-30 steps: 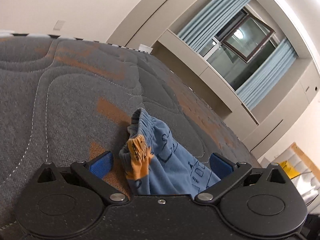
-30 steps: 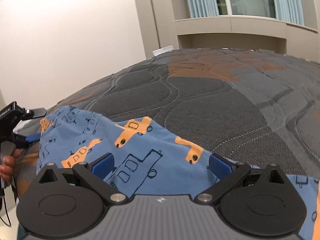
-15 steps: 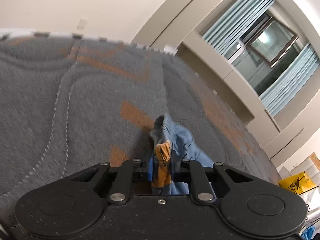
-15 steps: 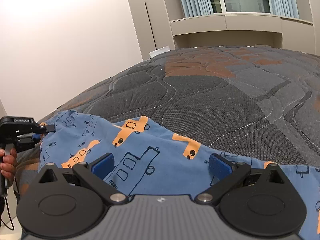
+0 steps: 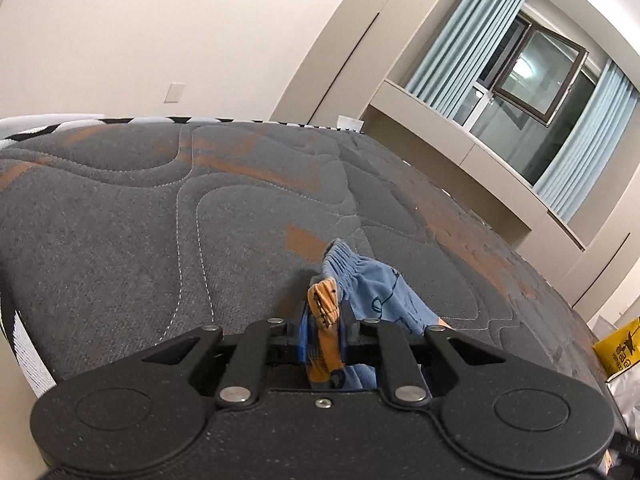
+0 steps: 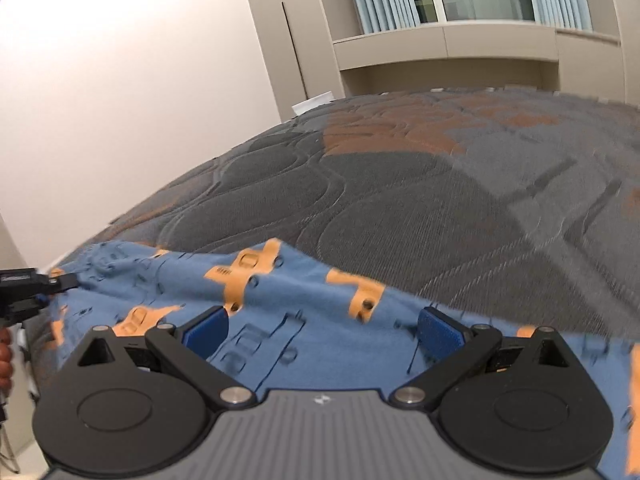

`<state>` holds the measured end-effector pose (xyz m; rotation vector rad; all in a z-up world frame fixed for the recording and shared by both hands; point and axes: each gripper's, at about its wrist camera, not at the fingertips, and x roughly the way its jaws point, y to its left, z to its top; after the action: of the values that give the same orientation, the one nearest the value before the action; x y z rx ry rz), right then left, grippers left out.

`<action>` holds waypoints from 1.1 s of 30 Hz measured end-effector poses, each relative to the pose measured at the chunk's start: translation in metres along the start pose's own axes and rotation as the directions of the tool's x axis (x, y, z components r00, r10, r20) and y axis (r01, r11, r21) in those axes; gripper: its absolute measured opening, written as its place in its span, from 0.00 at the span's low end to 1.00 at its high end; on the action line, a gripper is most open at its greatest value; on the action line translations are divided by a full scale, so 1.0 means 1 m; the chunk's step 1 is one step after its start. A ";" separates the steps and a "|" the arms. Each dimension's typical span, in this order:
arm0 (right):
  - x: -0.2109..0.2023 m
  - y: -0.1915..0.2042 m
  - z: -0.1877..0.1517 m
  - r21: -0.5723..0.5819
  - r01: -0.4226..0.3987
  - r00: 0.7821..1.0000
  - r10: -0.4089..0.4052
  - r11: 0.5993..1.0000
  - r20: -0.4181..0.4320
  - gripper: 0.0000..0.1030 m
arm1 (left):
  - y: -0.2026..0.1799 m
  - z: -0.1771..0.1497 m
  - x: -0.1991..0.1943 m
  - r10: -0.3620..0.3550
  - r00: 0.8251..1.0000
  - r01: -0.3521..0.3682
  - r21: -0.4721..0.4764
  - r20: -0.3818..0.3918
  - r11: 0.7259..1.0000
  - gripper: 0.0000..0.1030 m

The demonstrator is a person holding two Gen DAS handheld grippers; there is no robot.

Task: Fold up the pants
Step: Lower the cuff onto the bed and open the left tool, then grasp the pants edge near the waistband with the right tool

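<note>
Your left gripper [image 5: 323, 330] has its jaws pinched tight on the stretchy waist end of the blue pants [image 6: 312, 320]. Your right gripper [image 6: 322, 330] has its jaws wide open over the pants, holding nothing. The pants lie along the near edge of the grey bed [image 5: 160, 220].

left tool [image 5: 323, 338]: black, blue pads | right tool [image 6: 323, 326]: grey ribbed body

Left tongs [image 5: 324, 336] have clamped the pants [image 5: 360, 280] waistband; fabric lifted.
</note>
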<state>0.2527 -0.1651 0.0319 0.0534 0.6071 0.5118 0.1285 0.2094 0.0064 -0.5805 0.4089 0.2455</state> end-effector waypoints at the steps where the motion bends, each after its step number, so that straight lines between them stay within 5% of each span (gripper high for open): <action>1: 0.002 0.003 0.006 -0.018 0.017 1.000 -0.017 1.000 0.008 1.00 | -0.001 -0.001 0.000 0.004 1.000 -0.004 0.016 -0.001 1.000 0.15; 11: 0.101 0.021 0.053 -0.191 0.120 0.975 -0.151 0.974 -0.160 1.00 | -0.005 -0.007 0.002 0.025 1.000 -0.025 0.033 -0.005 0.999 0.17; 14: 0.102 0.009 0.056 -0.139 0.129 0.979 -0.149 0.982 -0.139 1.00 | -0.007 -0.007 0.000 0.031 0.999 -0.030 0.046 -0.009 0.998 0.19; 17: 0.087 0.006 0.056 -0.171 0.242 0.964 -0.257 0.955 -0.073 1.00 | -0.010 -0.007 -0.002 0.041 0.999 -0.041 0.065 -0.008 0.997 0.22; 19: 0.070 0.001 0.053 -0.151 0.208 0.975 -0.218 0.967 -0.053 1.00 | -0.013 -0.007 -0.004 0.048 0.999 -0.048 0.077 0.000 0.996 0.26; 25: 0.014 0.014 0.025 -0.229 0.109 0.993 -0.095 0.967 0.069 1.00 | -0.025 -0.013 -0.015 0.065 0.997 -0.069 0.122 0.032 0.990 0.66; 30: -0.025 0.035 -0.005 -0.363 0.058 0.985 0.006 0.930 0.172 1.00 | -0.042 -0.016 -0.028 0.087 0.992 -0.105 0.198 0.097 0.975 1.00; 33: -0.044 0.047 -0.019 -0.417 0.066 0.976 0.027 0.907 0.215 1.00 | -0.055 -0.020 -0.035 0.086 0.986 -0.120 0.248 0.144 0.961 0.99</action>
<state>0.1905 -0.1467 0.0488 -0.3062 0.2726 0.6000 0.1094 0.1496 0.0335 -0.2870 0.3365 0.3235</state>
